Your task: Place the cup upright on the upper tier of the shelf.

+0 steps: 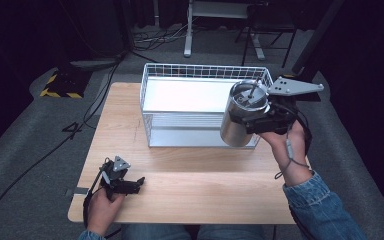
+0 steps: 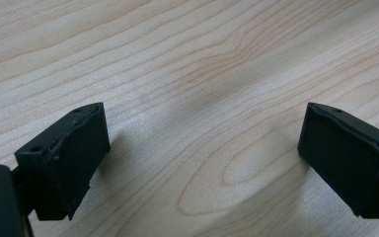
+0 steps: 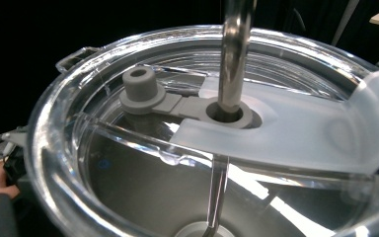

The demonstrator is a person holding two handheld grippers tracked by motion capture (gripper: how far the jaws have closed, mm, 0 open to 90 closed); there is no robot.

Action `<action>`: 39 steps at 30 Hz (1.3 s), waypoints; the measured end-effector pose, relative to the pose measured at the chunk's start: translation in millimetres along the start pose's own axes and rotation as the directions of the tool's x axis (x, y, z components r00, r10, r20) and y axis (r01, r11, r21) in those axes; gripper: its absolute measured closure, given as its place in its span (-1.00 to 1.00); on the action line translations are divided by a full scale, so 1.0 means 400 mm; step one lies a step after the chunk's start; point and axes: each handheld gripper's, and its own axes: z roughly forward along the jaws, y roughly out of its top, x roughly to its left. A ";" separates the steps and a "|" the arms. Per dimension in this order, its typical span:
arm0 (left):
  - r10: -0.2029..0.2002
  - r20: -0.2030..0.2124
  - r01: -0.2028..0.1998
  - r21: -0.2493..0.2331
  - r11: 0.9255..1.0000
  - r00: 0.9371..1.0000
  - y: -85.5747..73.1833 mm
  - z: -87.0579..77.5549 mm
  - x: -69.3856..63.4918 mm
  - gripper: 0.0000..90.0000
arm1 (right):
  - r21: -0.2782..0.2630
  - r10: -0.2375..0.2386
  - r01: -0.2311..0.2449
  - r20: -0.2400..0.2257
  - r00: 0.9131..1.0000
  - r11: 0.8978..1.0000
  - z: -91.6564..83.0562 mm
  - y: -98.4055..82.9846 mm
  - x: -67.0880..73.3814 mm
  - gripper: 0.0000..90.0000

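Steel tumbler (image 1: 241, 116) held up in the right gripper (image 1: 260, 119), just before the wire basket (image 1: 155, 107).
Looks rigid, slick, fairly heavy; right jaws clamp its upper wall under the clear lid (image 3: 296, 133). Left gripper (image 2: 202, 158) gapes empty over the table (image 2: 187, 59).

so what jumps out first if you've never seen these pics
The shiny steel tumbler, with a clear lid and metal straw, held up in the right gripper at the right end of the white wire basket. Next, the left gripper resting open and empty low over the wooden table, near its front left corner.
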 end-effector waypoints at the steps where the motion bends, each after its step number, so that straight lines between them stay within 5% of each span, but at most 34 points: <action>1: 0.000 0.000 0.000 0.000 1.000 1.000 0.000 0.000 0.000 -0.87 | 0.000 0.000 0.000 0.000 1.000 1.000 0.000 0.000 0.000 -0.92; 18: -0.003 0.000 0.003 -0.002 1.000 1.000 0.000 0.000 0.000 -0.87 | 0.003 -0.006 0.006 0.049 0.999 1.000 0.116 0.142 -0.048 -0.92; 30: -0.002 0.001 0.002 0.000 1.000 1.000 0.000 0.000 0.000 -0.87 | 0.004 0.010 -0.010 0.096 0.995 1.000 0.200 0.176 -0.093 -0.92; 39: -0.002 0.001 0.002 0.001 1.000 1.000 0.000 0.000 0.000 -0.87 | 0.005 0.063 -0.064 0.113 0.992 0.998 0.268 0.164 -0.126 -0.92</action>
